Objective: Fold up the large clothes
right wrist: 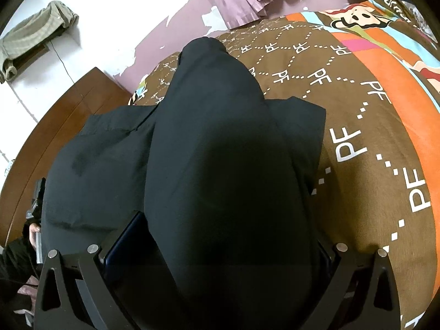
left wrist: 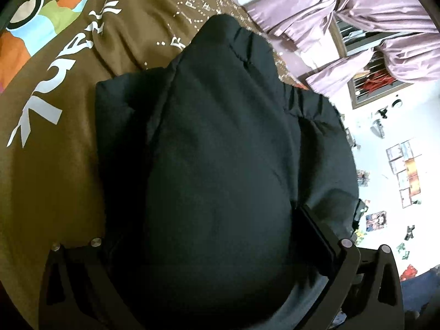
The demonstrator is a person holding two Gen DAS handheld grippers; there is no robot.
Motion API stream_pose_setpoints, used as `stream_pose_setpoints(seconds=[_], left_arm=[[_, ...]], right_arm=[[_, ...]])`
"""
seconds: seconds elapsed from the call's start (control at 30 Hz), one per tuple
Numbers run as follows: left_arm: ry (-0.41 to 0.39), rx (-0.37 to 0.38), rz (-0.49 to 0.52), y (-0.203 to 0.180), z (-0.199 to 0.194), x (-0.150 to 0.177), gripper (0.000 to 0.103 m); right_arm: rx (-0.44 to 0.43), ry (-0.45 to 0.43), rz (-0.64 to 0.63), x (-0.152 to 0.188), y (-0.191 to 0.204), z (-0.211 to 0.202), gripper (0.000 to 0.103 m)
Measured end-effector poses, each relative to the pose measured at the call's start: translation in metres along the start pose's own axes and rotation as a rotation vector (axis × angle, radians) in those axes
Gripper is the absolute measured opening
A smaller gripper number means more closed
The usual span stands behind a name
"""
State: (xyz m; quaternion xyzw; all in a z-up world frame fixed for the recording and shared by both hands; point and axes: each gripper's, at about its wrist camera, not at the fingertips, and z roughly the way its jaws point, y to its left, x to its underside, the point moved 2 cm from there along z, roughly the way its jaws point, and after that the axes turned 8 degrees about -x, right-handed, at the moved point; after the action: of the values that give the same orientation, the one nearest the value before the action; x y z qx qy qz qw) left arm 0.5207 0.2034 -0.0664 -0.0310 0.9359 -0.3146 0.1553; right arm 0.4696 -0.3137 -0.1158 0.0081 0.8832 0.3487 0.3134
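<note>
Both grippers, left [left wrist: 217, 250] and right [right wrist: 217, 250], fingers clamped on black jacket [right wrist: 220, 151]; partly folded on bed [right wrist: 371, 143], final fold pending.

A bed fills the room's middle, covered by a brown bedspread [right wrist: 357, 137] printed with white letters and orange cartoon patches. Beyond the bed, lilac curtains [left wrist: 330, 8] hang tied back at a brown-framed window [left wrist: 365, 93]. The white wall [left wrist: 379, 165] beside the window carries small pictures. Left of the bed stands a curved wooden board [right wrist: 68, 126], with an olive cloth [right wrist: 35, 33] hung above it.
</note>
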Motion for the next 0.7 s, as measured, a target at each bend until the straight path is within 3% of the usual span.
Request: stream_pose_setpoints(seconds=[0.07,0.13,0.23,0.33,0.47,0.57,0.7], left_arm=[[0.005,-0.025,0.005,-0.003,0.000,0.000,0.102],[0.002,-0.057,0.027,-0.009,-0.002,0.002,0.098],[-0.037,-0.116,0.070,-0.020,-0.010,0.009,0.081],[-0.064,-0.162,0.094,-0.031,-0.020,0.017,0.060],[-0.068,-0.251,0.177,-0.057,-0.031,0.024,0.034],[-0.121,-0.292,0.219,-0.080,-0.042,0.036,0.021],[-0.208,-0.367,0.247,-0.113,-0.047,0.054,0.015]], right_arm=[[-0.001,0.009,0.008,-0.001,0.000,0.000,0.102],[0.013,0.012,0.017,-0.001,0.001,-0.004,0.088],[-0.005,0.001,0.044,0.001,0.002,-0.011,0.060],[-0.076,-0.028,0.114,0.007,-0.003,-0.021,0.040],[-0.063,-0.053,0.090,0.013,0.010,-0.029,0.028],[-0.059,-0.070,0.097,0.011,0.019,-0.038,0.022],[-0.101,-0.135,0.104,0.003,0.032,-0.059,0.016]])
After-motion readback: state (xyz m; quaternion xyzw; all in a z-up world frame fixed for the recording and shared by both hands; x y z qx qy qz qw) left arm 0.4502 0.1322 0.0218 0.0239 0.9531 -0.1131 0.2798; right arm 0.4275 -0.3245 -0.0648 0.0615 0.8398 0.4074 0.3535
